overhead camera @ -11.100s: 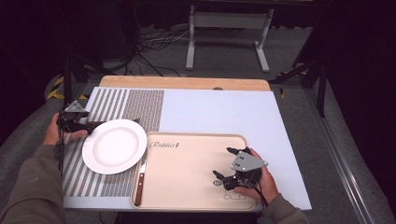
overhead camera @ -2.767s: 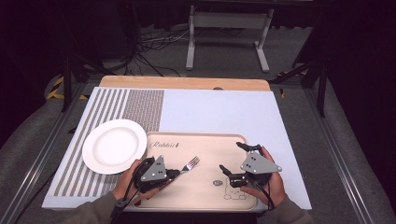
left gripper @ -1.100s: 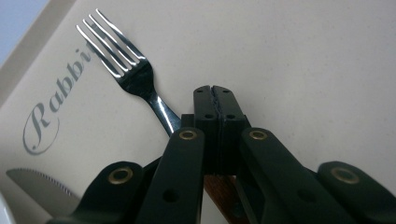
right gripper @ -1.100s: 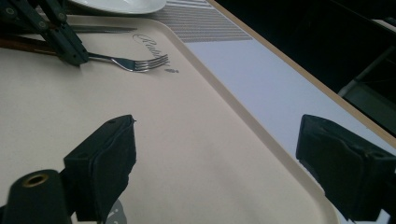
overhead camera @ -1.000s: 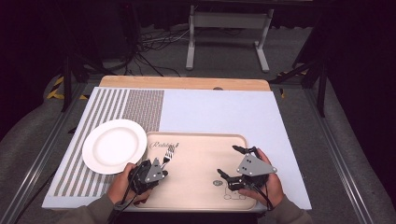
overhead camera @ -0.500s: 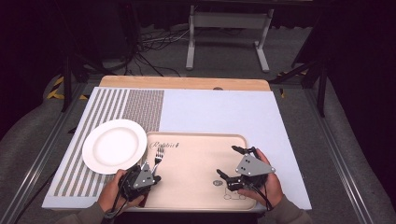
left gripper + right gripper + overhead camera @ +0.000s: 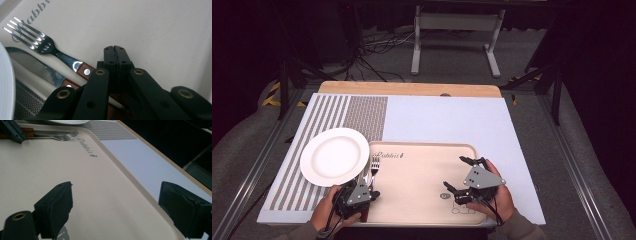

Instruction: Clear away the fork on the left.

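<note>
Beige and shallow-rimmed, the tray (image 7: 422, 180) is showing cursive lettering near its far-left corner — seemingly "Rabbit". At its left edge the fork (image 7: 37, 42) is lying beside the knife (image 7: 35, 68), its wooden handle passing under the left gripper (image 7: 115, 48), whose jaws are pressed together, seemingly on it. Well apart, the right gripper (image 7: 463, 173) is hanging wide open, holding nothing, over the bare right half — the white plate (image 7: 334, 156) is sitting just left of the tray.

Left gripper (image 7: 362, 192) low, near the person's body, jaws pressed shut; right gripper (image 7: 464, 175) jaws spread wide, hand (image 7: 492, 200) gripping.
</note>
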`<state>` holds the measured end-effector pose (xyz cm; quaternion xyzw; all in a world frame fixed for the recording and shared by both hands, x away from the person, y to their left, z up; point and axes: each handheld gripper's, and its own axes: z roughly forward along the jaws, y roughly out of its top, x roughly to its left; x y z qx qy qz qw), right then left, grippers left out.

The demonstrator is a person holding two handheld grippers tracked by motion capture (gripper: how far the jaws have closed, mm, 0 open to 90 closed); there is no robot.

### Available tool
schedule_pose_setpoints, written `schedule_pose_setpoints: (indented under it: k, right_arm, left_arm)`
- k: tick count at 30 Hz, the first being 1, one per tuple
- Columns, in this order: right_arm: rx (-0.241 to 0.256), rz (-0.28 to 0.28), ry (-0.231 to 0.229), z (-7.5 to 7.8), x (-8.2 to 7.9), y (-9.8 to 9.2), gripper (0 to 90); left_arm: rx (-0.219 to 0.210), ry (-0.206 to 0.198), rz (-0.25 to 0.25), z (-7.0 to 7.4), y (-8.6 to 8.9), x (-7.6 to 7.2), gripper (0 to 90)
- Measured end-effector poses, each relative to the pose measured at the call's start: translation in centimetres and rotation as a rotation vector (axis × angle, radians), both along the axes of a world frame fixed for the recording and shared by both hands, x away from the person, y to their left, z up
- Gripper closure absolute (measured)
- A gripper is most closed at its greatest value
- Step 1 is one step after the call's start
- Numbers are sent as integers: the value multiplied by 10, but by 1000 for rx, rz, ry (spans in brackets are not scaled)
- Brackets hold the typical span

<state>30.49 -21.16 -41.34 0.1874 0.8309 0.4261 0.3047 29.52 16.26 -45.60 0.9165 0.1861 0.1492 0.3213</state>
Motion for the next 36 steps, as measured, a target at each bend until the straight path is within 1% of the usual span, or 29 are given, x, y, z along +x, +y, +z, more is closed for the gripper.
schedule_pose_setpoints:
  k: [5, 10, 15, 16, 17, 18, 19, 20, 21, 23, 24, 25, 27, 29, 31, 32, 33, 34, 35, 36]
  right_arm:
    - [2, -1, -1, 0, 0, 0, 133]
    - [2, 0, -2, 0, 0, -1, 132]
    - [3, 1, -1, 0, 0, 0, 132]
    - [3, 0, -2, 0, 0, 0, 133]
    - [4, 1, -2, 0, 0, 0, 132]
    - [5, 1, -5, 0, 0, -1, 133]
    - [7, 0, -5, 0, 0, -1, 133]
    - [7, 0, -3, 0, 0, -1, 132]
    - [6, 1, -6, 1, 0, -1, 132]
    - [9, 0, -6, 1, 0, -1, 132]
    - [9, 0, -6, 1, 0, -1, 132]
    - [8, 0, -8, 1, 0, -2, 132]
    - [10, -2, -9, 1, 0, -2, 132]
    - [11, -10, -16, 3, -1, -3, 133]
    - [25, -19, -24, 5, -1, -7, 133]
    - [29, -23, -27, 6, -1, -8, 133]
    - [35, -26, -28, 6, -1, -9, 133]
    - [40, -29, -26, 7, -1, -9, 133]
    - [41, -30, -28, 7, -1, -10, 133]
    - [42, -32, -30, 7, -1, -11, 133]
  left_arm:
    - [-6, 4, 1, 0, 1, 0, 891]
    - [-10, -2, -10, -1, 3, 1, 875]
    - [-30, -4, -17, -1, 3, 1, 847]
    - [-45, -2, -17, -1, 4, 0, 838]
    - [-56, -10, -23, 1, 5, -1, 835]
    - [-56, -10, -23, 1, 5, -1, 829]
    - [-84, -15, -23, 3, 8, -2, 823]
    - [-88, -27, -15, 5, 9, -2, 822]
    - [-88, -27, -15, 5, 9, -2, 818]
    - [-112, -30, -16, 6, 12, -2, 804]
    - [-112, -30, -16, 6, 12, -2, 800]
    - [-116, -40, -20, 7, 13, -2, 800]
    - [-107, -56, -32, 9, 14, -3, 782]
    - [-113, -76, -27, 11, 17, -4, 757]
    - [-130, -93, -17, 12, 20, -5, 710]
    - [-143, -105, -14, 14, 22, -5, 704]
    - [-152, -107, -13, 15, 23, -5, 691]
    - [-156, -121, -11, 16, 24, -5, 682]
    - [-172, -135, -1, 18, 25, -5, 672]
    - [-175, -144, -3, 19, 27, -5, 664]
